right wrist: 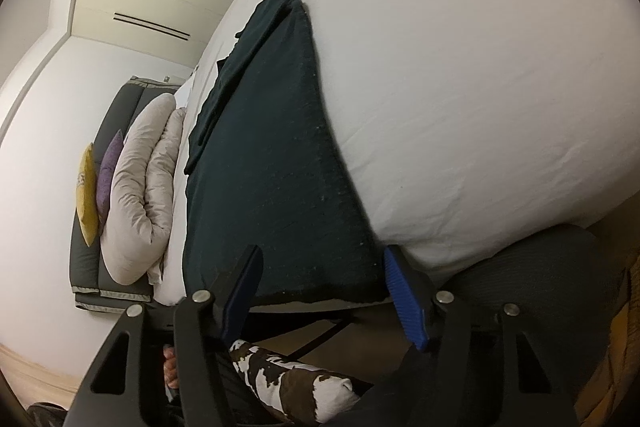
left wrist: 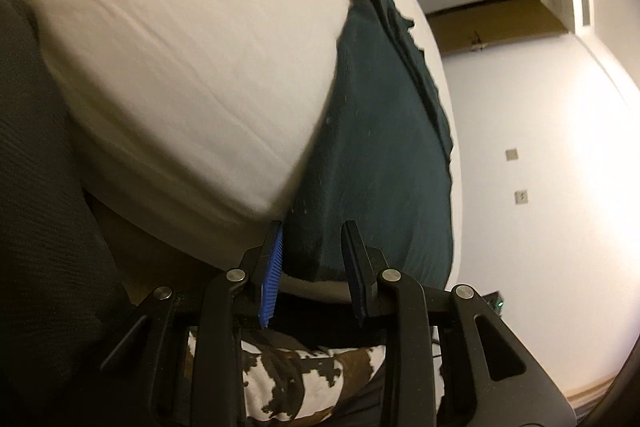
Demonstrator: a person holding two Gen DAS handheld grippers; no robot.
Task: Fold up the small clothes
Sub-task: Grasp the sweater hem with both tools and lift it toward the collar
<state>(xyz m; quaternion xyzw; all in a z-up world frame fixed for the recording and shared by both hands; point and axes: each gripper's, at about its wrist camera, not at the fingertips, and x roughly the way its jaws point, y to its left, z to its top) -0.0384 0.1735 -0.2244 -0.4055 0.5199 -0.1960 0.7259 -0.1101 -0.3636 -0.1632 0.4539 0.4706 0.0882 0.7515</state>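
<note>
Dark-green garment (left wrist: 372, 147) on white bed (left wrist: 180, 47) | pillows (right wrist: 136, 187) beside | left claw (left wrist: 314, 227), right claw (right wrist: 320, 255) both released

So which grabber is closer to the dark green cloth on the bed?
Too close to call. The left gripper and the right gripper each sit open at the near edge of the dark green cloth, fingers straddling it, neither clamped.

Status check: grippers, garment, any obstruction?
Left hand-held gripper open, right hand-held gripper open, both at near hem. Dark green garment flat on white bed. Nothing in the way.
</note>
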